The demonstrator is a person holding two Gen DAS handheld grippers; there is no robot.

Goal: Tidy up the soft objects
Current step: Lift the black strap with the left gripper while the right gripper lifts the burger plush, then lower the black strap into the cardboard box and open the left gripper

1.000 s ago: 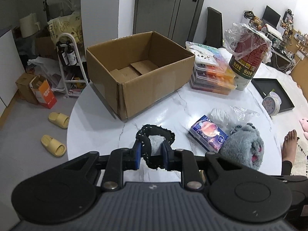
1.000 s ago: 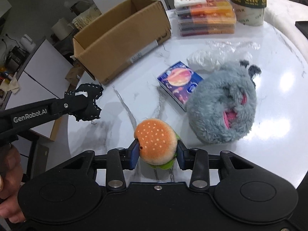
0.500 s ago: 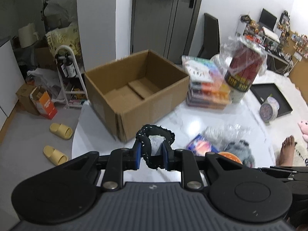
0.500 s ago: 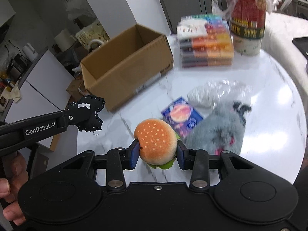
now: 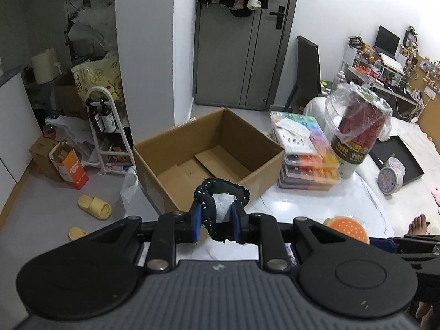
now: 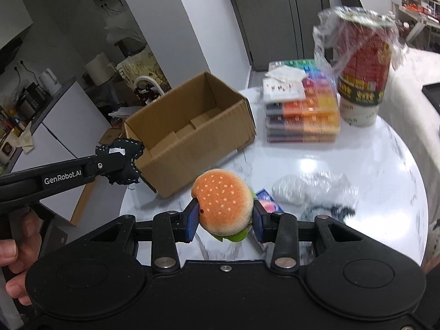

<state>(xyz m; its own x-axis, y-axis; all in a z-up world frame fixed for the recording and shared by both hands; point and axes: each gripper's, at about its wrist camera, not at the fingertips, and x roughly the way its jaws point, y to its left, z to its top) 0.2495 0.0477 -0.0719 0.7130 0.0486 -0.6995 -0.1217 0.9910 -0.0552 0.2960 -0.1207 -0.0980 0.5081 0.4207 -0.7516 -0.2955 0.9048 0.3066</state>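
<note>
While both tilt downward, the left gripper (image 5: 216, 217) pinches a black scrunchie (image 5: 210, 206), the right gripper (image 6: 223, 218) a burger plush (image 6: 222, 202).

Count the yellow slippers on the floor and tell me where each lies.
2. One slipper lies on the grey floor left of the cardboard box; the second slipper lies nearer, partly hidden behind the left hand-held gripper. Others may be hidden.

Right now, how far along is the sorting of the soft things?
Nothing is stowed yet: the cardboard box shows only its bare flaps. In hand: the left hand-held gripper is shut on a black fabric piece near the box's edge, and the right hand-held gripper is shut on a burger plush. Left: both drops, plus a grey plush, blurred, on the table.
</note>
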